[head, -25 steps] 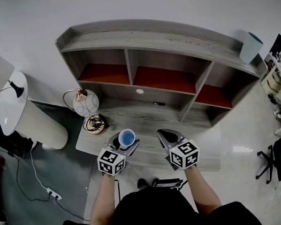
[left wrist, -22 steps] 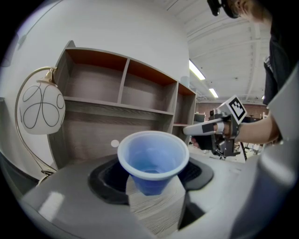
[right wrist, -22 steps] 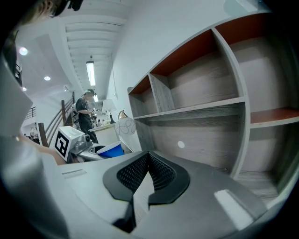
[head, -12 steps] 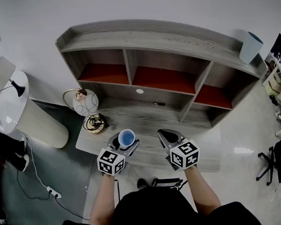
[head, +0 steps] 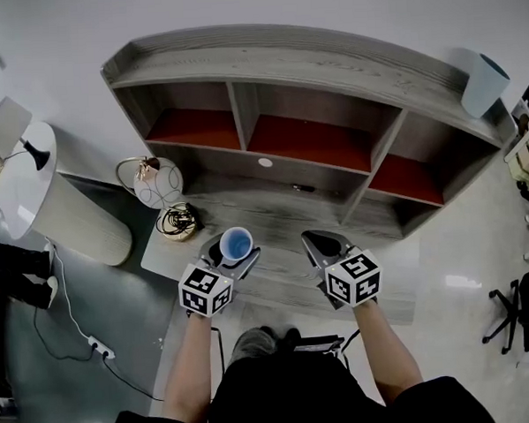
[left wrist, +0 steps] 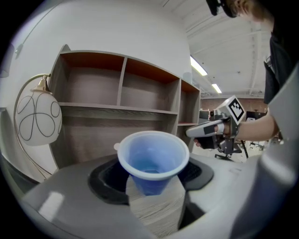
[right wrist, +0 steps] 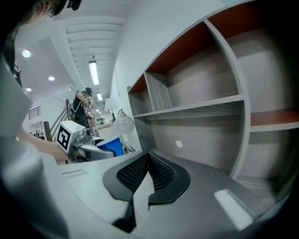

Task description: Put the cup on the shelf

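Note:
A blue plastic cup (head: 236, 244) stands upright between the jaws of my left gripper (head: 233, 250), which is shut on the cup's lower wall (left wrist: 150, 179). Its open mouth (left wrist: 152, 156) faces up and it looks empty. The gripper hangs over the grey wooden desk board (head: 274, 219) in front of the shelf unit (head: 311, 80). The unit's compartments with red floors (left wrist: 121, 112) stand bare. My right gripper (head: 325, 245) hovers beside the left one, shut with nothing in it, its pads (right wrist: 156, 169) meeting at the tips and facing the shelf (right wrist: 201, 109).
A round white lamp (head: 159, 182) and a coil of cable (head: 178, 221) sit at the desk's left end. A white round table (head: 34, 201) stands further left, with a person's legs (head: 11, 268) near it. A pale bin (head: 484, 81) stands at the shelf's right end, an office chair (head: 521, 303) beyond.
The head view has tilted slightly. Both grippers have edged a little toward the shelf, the right one also slightly rightward. The cup stays in the left gripper. The person at the left has shifted.

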